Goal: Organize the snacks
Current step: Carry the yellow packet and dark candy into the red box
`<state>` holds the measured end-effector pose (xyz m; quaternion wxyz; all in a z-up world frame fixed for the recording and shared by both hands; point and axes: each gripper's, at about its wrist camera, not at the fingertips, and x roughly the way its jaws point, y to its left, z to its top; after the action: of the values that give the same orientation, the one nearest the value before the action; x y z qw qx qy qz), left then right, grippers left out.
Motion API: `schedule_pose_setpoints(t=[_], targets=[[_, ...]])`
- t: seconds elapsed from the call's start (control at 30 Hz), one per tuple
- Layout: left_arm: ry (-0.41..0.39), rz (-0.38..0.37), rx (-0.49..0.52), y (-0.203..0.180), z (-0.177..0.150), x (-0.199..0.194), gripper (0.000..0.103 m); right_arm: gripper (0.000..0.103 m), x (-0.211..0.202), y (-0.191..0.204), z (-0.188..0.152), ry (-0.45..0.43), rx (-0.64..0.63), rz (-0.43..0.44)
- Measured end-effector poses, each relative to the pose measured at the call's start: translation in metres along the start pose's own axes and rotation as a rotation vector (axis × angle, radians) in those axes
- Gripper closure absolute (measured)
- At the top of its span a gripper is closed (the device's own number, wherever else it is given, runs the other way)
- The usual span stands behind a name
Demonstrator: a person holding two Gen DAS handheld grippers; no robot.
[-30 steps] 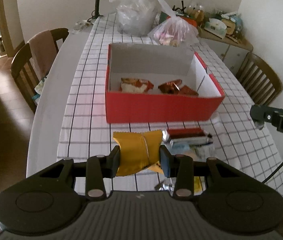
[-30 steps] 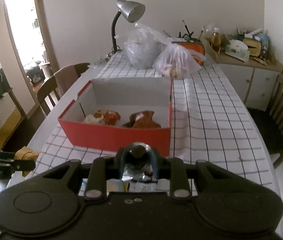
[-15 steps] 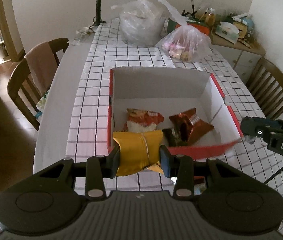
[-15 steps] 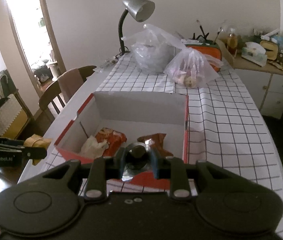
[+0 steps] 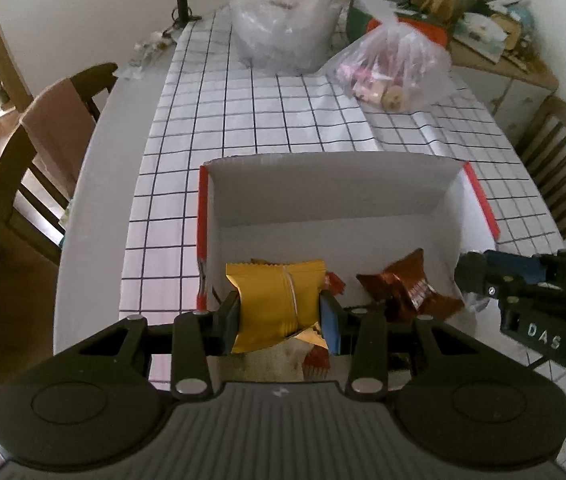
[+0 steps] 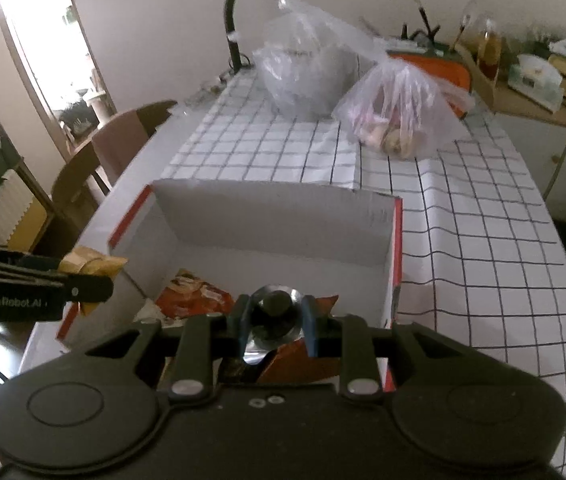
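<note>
The yellow snack packet (image 5: 279, 300) is pinched across its width by the left gripper (image 5: 279, 314) above the near-left corner of the red box (image 5: 202, 216), presumably for dropping in. The right gripper (image 6: 275, 320), nearly closed, clamps a silvery foil-wrapped snack (image 6: 277, 314) over the near-right part, above wrapped snacks (image 5: 407, 288) already inside.

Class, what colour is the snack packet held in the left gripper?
Yellow packet, clearest in the left wrist view.

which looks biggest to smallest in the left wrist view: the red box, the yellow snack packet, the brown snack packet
1. red box, clearly the largest.
2. and 3. yellow snack packet and brown snack packet look alike in size; the yellow one is held in the left gripper, closer to the camera, so ranking them is unsure.
</note>
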<state>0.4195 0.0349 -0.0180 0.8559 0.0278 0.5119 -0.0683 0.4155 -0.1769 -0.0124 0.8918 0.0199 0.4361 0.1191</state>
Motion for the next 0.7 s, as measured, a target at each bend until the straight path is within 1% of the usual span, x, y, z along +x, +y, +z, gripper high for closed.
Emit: schedule_pose_setpoints(t=[0.07,0.2,0.4,0.6,0.7], targets=[[0.031,-0.001,-0.001,-0.001,0.008,0.012,0.063,0.078,0.013,-0.004,0.005,0.026,0.012,-0.003],[0.097,0.017,0.032,-0.006,0.015,0.036,0.063,0.078,0.035,-0.007,0.010,0.065,0.005,-0.013],[0.175,0.039,0.037,-0.005,0.020,0.068,0.063,0.078,0.060,-0.006,0.005,0.126,-0.012,-0.026],[0.228,0.038,0.043,-0.005,0.019,0.089,0.063,0.077,0.067,-0.004,-0.001,0.156,-0.014,-0.017],[0.223,0.042,0.050,-0.006,0.017,0.093,0.063,0.076,0.069,-0.004,-0.002,0.160,-0.011,-0.019]])
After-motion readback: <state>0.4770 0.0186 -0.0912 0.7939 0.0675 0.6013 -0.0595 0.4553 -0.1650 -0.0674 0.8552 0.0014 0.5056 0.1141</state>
